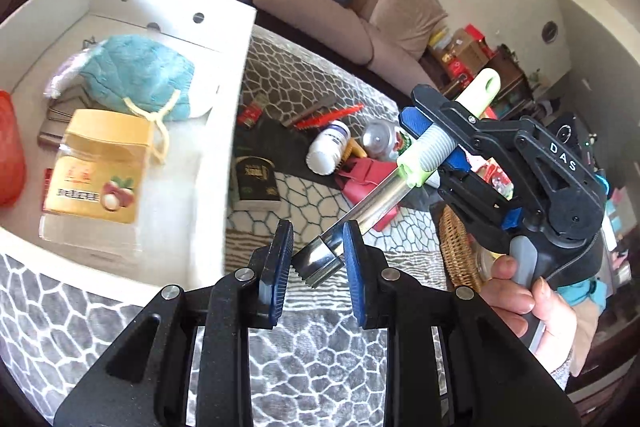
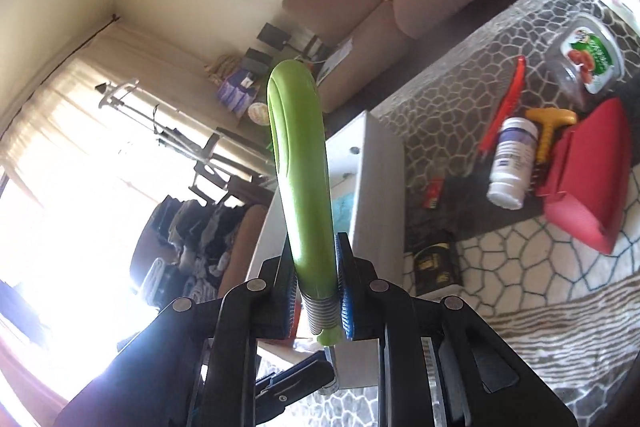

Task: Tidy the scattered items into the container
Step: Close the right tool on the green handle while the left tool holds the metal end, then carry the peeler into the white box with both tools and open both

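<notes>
Now, tool axis: green-handled tool [image 1: 404, 179] slanting from right gripper [image 1: 434, 143] down to left gripper [image 1: 318, 259].
Right gripper: clamped on ribbed handle.
Left gripper: parted, metal tip between pads, unclamped.
Box [image 1: 236, 75]: left, nearer left gripper.

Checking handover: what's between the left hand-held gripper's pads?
The metal end of the green-handled tool sits between the open left hand-held gripper pads, in the left wrist view.

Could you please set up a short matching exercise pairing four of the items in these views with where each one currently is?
Items:
1. green-handled tool
2. yellow-lidded jar
3. white pill bottle
4. left gripper

Places:
A. lying on the patterned cloth, outside the box
B. inside the white box
C. clamped in the right gripper
D. open around the tool's metal end

Pairs: 1-C, 2-B, 3-A, 4-D
</notes>
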Demonstrator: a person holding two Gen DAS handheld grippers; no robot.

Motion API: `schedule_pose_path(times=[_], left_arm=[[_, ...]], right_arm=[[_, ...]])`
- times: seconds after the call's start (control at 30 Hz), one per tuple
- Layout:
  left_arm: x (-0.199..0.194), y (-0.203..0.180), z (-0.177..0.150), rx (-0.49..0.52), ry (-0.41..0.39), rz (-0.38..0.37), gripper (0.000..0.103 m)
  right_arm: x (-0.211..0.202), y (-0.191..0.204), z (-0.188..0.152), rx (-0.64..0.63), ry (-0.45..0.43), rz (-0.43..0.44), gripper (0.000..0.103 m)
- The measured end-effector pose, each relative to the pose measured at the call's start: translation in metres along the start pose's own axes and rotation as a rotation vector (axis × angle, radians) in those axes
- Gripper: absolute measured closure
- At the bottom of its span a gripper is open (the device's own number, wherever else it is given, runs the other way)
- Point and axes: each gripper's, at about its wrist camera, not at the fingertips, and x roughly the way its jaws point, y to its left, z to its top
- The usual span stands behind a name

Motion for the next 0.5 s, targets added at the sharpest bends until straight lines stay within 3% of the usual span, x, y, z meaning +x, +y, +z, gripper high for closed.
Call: schedule_pose_path(times=[0.3,0.5], left_arm=[[-0.05,0.11,0.027,-0.141,-0.088,0.078,0.08],[-0.058,0.155,0.044,-0.14,-0.107,0.176,0.08]], right_arm=[[0.131,0.058,-0.024,-0.012,0.197,0.028,0.085],[0.217,0.072,-0.033,-0.033,0.297,-0.054,0.085]])
